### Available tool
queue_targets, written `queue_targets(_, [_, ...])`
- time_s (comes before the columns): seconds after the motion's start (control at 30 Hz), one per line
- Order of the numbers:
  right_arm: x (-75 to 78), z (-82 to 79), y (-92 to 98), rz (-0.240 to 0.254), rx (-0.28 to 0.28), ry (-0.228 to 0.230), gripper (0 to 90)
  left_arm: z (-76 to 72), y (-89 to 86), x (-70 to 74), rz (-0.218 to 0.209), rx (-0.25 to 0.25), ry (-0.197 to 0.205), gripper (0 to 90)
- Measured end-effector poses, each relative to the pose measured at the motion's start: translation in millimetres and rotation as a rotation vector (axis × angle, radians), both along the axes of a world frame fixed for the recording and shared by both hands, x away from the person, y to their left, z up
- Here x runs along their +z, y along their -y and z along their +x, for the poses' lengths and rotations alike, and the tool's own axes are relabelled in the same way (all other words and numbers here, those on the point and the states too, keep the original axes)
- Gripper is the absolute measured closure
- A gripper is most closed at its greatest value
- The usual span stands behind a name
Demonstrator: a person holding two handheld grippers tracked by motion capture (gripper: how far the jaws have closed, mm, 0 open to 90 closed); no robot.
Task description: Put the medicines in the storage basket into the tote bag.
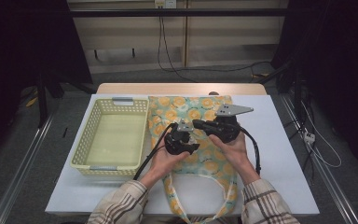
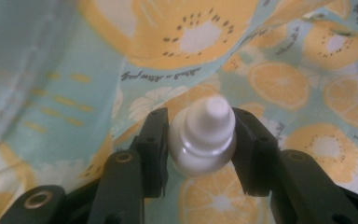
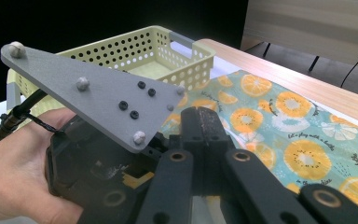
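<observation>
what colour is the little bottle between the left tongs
White: the little bottle has a white cap and body, best seen in the left gripper view.

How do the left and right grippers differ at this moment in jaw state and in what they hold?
The left gripper has its jaws apart, clamped on a small white bottle; the right gripper has its jaws pressed together with nothing visible between them. In the high view the left gripper points down into the fruit-print bag, while the right gripper lies level. Both are hand-held over the bag.

High view downward over table; gripper views close, sharing citrus-print bag.
</observation>
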State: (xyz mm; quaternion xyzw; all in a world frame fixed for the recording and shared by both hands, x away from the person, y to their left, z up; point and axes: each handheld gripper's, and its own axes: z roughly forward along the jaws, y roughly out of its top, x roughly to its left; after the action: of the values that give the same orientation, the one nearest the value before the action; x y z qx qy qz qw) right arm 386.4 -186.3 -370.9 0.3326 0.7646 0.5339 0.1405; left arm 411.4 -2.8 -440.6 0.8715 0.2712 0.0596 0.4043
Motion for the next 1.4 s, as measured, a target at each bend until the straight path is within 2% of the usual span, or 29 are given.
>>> queue_targets(0.1, [0.1, -0.2, 0.1, 0.001, 0.0, 0.001, 90.0, -0.6, -0.5, 1.5, 0.006, 0.011, 0.012, 53.9])
queue_targets(0.17, [0.0, -0.2, -0.2, 0.002, 0.0, 0.001, 90.0, -0.4, -1.1, 1.7, -0.006, 0.002, 0.005, 52.5])
queue_targets(0.2, [0.0, -0.2, -0.2, 0.001, 0.0, 0.001, 90.0, -1.4, -1.2, 2.8, 0.004, 0.015, 0.014, 50.0])
queue_targets(0.23, [0.0, -0.1, -0.2, 0.001, 0.0, 0.001, 90.0, -2.0, -2.1, 4.4, -0.014, 0.004, 0.015, 48.5])
queue_targets(0.3, [0.4, -0.3, 0.3, 0.001, -0.001, 0.002, 90.0, -3.1, -2.3, 5.8, -0.007, 0.012, 0.021, 47.4])
queue_targets(0.33, [0.5, -0.2, 0.6, 0.002, -0.002, 0.003, 90.0, -2.8, -3.1, 6.5, -0.023, -0.003, 0.018, 46.0])
queue_targets(0.7, [0.1, 0.3, 1.3, 0.003, -0.005, 0.002, 90.0, -16.4, -11.4, 28.5, -0.043, -0.023, 0.084, 28.4])
queue_targets(0.8, [0.5, 0.5, 1.9, 0.003, -0.006, 0.004, 90.0, -19.4, -14.2, 32.8, -0.042, -0.027, 0.089, 22.8])
queue_targets(0.9, [0.0, 1.1, 3.0, 0.003, -0.012, 0.002, 90.0, -23.3, -17.7, 38.9, -0.06, -0.035, 0.104, 20.3])
queue_targets(1.0, [-0.1, 1.2, 3.5, 0.004, -0.014, 0.0, 90.0, -26.9, -21.4, 44.2, -0.058, -0.043, 0.123, 17.3])
queue_targets(1.2, [-0.3, 1.1, 3.1, 0.003, -0.013, 0.0, 90.0, -29.9, -31.7, 52.2, -0.061, -0.042, 0.128, 15.0])
queue_targets(1.3, [-1.4, 1.3, 2.3, 0.0, -0.012, -0.002, 90.0, -32.0, -34.9, 53.7, -0.062, -0.042, 0.113, 11.5])
queue_targets(1.4, [-1.0, 1.4, 2.2, -0.001, -0.013, -0.001, 90.0, -37.0, -39.5, 54.0, -0.066, -0.041, 0.121, 11.9])
